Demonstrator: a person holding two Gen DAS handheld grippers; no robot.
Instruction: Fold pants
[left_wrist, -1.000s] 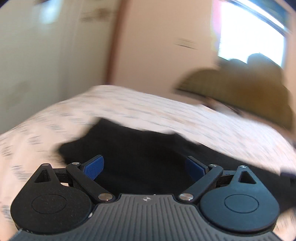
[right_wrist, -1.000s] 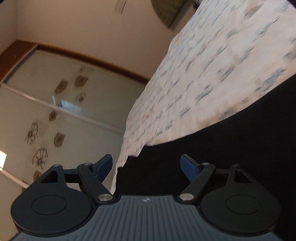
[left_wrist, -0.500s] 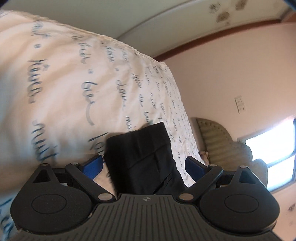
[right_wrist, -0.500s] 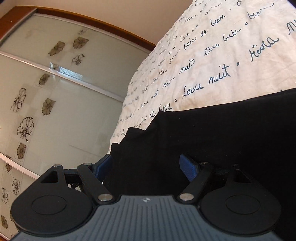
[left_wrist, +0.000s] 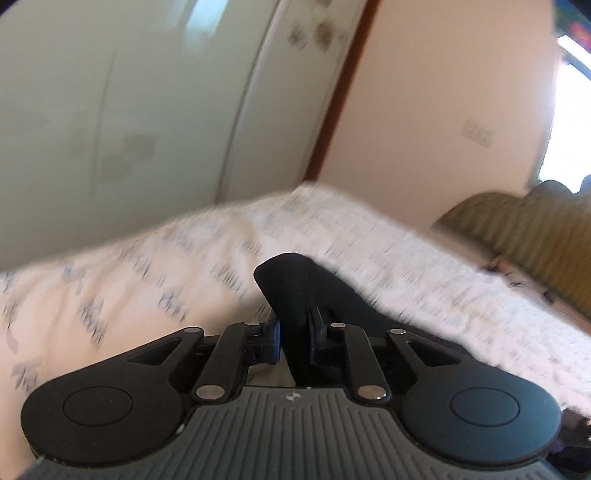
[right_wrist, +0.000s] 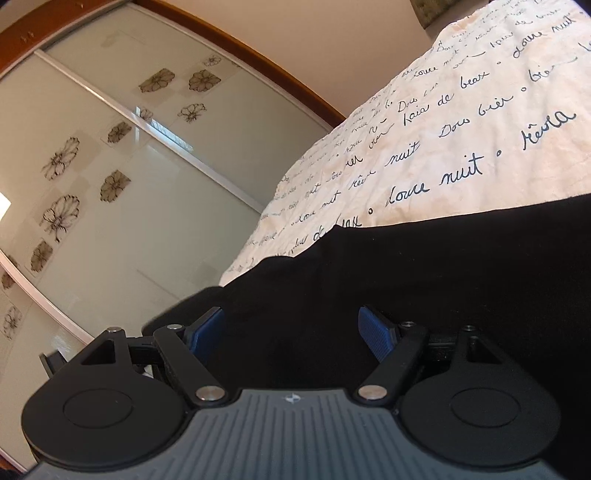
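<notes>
Left wrist view: left gripper (left_wrist: 294, 338) clamped narrow on pants (left_wrist: 295, 280) on bed (left_wrist: 147, 280), mid-fold. Right gripper (right_wrist: 291, 334) wide, straddling near pants, ungripped. Fold barely begun, probably.

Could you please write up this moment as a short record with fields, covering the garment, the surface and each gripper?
garment: black pants, lying on the bed
surface: white bedspread printed with dark handwriting
left gripper: shut on a fold of the pants, cloth bunched up between the fingers
right gripper: open, fingers spread over the pants, nothing pinched
background: sliding wardrobe doors with flower prints; green chair beyond the bed
image quality: left wrist view blurred, right wrist view sharp
</notes>
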